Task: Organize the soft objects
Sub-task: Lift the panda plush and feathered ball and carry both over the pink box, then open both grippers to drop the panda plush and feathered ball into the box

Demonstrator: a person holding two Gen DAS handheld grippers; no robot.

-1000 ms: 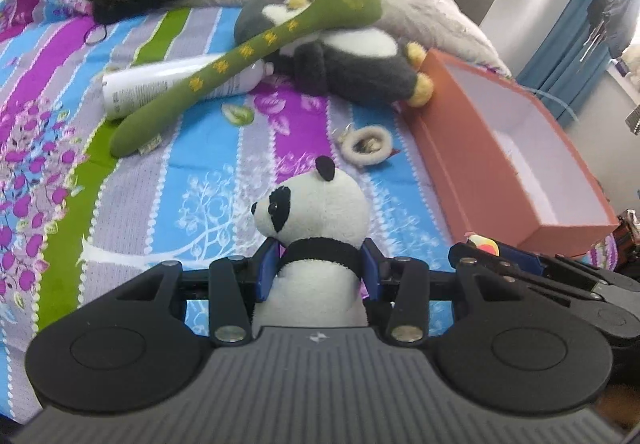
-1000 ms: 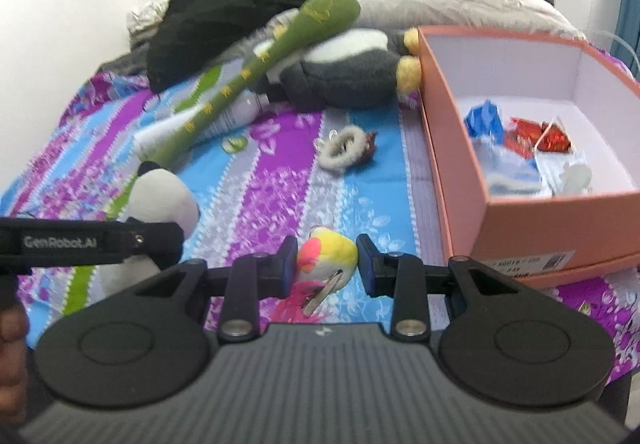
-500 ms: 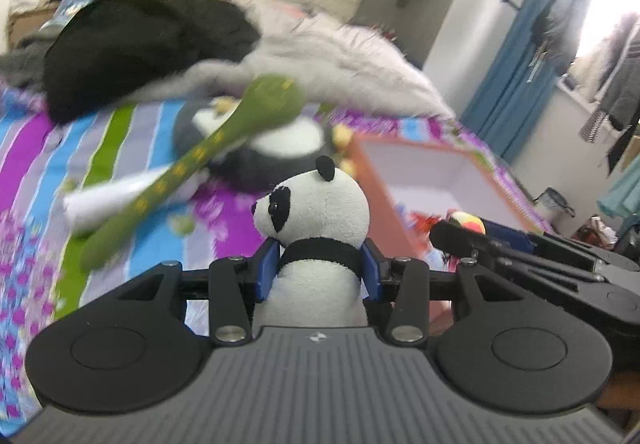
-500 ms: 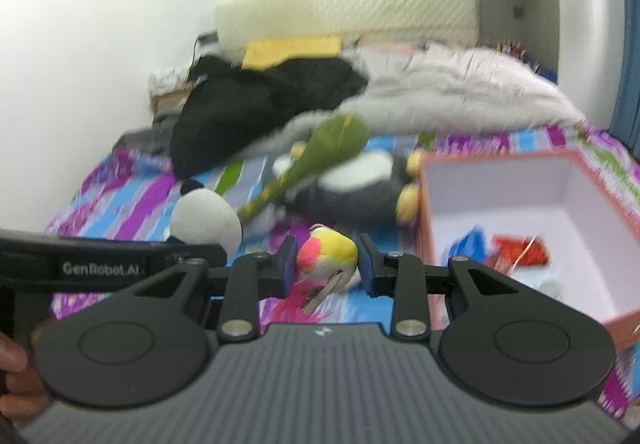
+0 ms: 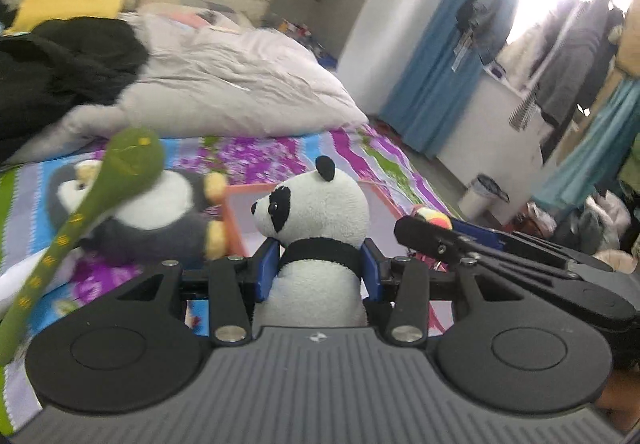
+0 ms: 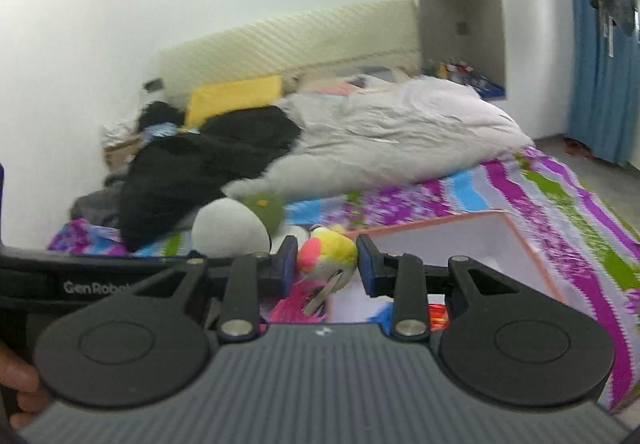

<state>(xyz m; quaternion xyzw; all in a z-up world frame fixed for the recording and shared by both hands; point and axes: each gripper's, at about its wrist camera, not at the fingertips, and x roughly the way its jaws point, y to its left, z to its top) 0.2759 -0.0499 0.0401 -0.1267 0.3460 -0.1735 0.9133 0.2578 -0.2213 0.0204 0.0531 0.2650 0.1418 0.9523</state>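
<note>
- Panda (image 5: 316, 240) pinched at the neck between the blue pads of the left hand-held gripper (image 5: 319, 268); body hangs behind the jaws, head upright above them, clear of the bed (image 5: 280, 151).
- Right hand-held gripper (image 6: 327, 264) pinches a small yellow-pink plush (image 6: 328, 254); a metal clip dangles under it.
- Box (image 6: 520, 240), orange walls with white inside, sits on the bed ahead of both grippers; in the right view its near corner lies under the right jaws. Some red and blue bits show inside, too blurred to name.
- The right gripper's arm crosses the left view at lower right, so the two tools are close together.
- Still on the bed: penguin (image 5: 160, 211) with a green snake (image 5: 100, 195) draped over it, just left of the box. Black clothes (image 6: 200, 163) and a grey duvet (image 6: 380, 135) lie further back.
- Step, as judged: carry phase, both toys lifted and headed for the box.
- Next move calls for getting each toy over the box opening, lowering past the wall, then spreading the jaws. One at a time looks safer, since the tools sit near each other.
- Risk: the panda is wide against the near wall and could catch the rim.
</note>
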